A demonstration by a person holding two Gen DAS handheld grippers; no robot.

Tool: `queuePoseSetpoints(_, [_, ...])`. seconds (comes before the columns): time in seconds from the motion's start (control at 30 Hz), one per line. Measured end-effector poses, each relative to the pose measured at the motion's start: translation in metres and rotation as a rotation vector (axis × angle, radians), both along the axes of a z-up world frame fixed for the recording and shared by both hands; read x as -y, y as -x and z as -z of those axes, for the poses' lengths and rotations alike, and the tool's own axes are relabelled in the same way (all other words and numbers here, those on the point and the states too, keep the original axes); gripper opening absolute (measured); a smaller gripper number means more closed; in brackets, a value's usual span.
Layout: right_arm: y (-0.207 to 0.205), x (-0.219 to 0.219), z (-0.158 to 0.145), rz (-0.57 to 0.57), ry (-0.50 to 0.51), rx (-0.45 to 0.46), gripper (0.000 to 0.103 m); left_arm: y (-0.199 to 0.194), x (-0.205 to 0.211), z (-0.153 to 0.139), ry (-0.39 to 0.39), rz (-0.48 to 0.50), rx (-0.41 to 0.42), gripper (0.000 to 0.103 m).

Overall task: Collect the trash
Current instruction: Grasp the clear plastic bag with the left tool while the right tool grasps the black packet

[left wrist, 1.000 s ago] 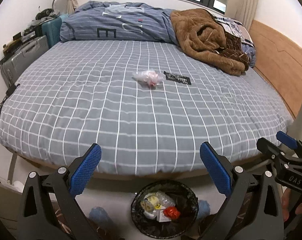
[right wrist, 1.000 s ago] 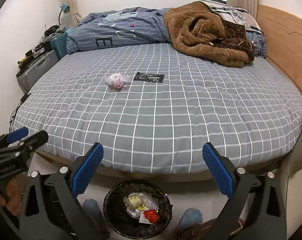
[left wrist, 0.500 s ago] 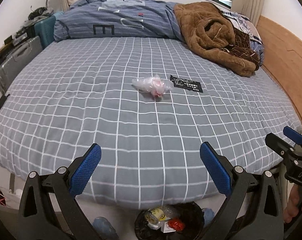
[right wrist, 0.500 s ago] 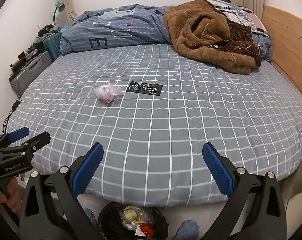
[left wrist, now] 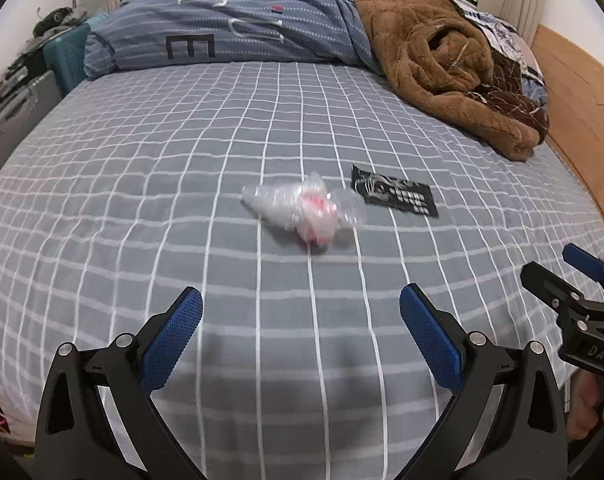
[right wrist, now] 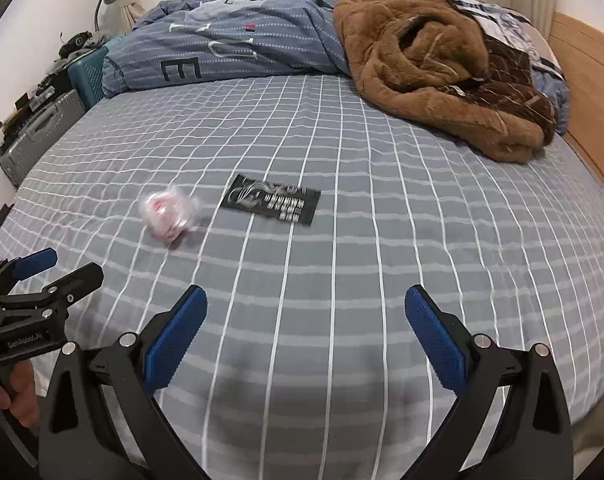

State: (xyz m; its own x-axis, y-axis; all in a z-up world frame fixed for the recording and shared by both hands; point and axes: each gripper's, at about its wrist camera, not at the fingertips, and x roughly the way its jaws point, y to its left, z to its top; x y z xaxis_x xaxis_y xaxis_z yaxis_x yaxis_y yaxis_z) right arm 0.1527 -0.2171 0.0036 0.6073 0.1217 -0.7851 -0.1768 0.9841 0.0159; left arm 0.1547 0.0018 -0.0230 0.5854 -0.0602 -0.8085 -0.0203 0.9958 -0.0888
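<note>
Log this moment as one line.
left hand-held gripper: open, empty | right hand-held gripper: open, empty | plastic bag, black packet: on bed

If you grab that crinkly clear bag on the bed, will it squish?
Probably. The crumpled clear plastic bag looks thin and wrinkled, so it should squash between the pads. It likely weighs little, since it barely dents the bed sheet. Its shiny film may be slippery.

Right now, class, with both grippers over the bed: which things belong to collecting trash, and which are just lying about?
Belongs to the job:
- crumpled clear plastic wrapper, with pink and red inside
- flat black packet
- left gripper, open
- right gripper, open

Just lying about:
- brown fleece blanket
- blue striped duvet
- grey suitcase
- teal case
</note>
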Motion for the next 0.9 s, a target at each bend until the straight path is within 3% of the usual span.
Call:
queuePoseSetpoints(0.27, [-0.098,-0.02,0.036,-0.106,0.075,-0.004,0.095,-0.072,0.005,0.026,-0.039,0.029,-0.016,0.097])
queuePoseSetpoints(0.43, [-0.145,-0.027,0.065,-0.048,0.027,-0.082,0.095,-0.099,0.007,0.049,-0.039,0.042,-0.035,0.096])
queuePoseSetpoints(0.57, [-0.165,-0.038,0.091,-0.032,0.019,-0.144,0.094,-0.114,0.012,0.065,-0.058,0.076,-0.056,0.085])
queuePoseSetpoints(0.67, [-0.168,-0.046,0.102,-0.052,-0.017,-0.175,0.085,-0.121,0.013,0.069,-0.097,0.082,-0.05,0.074])
queuePoseSetpoints(0.77, [-0.169,-0.052,0.107,-0.052,-0.014,-0.172,0.08,-0.128,0.009,0.072,-0.077,0.075,-0.053,0.068])
queuePoseSetpoints(0.9, [-0.171,-0.057,0.105,-0.038,0.005,-0.154,0.054,-0.133,0.01,0.074,-0.079,0.069,-0.058,0.059])
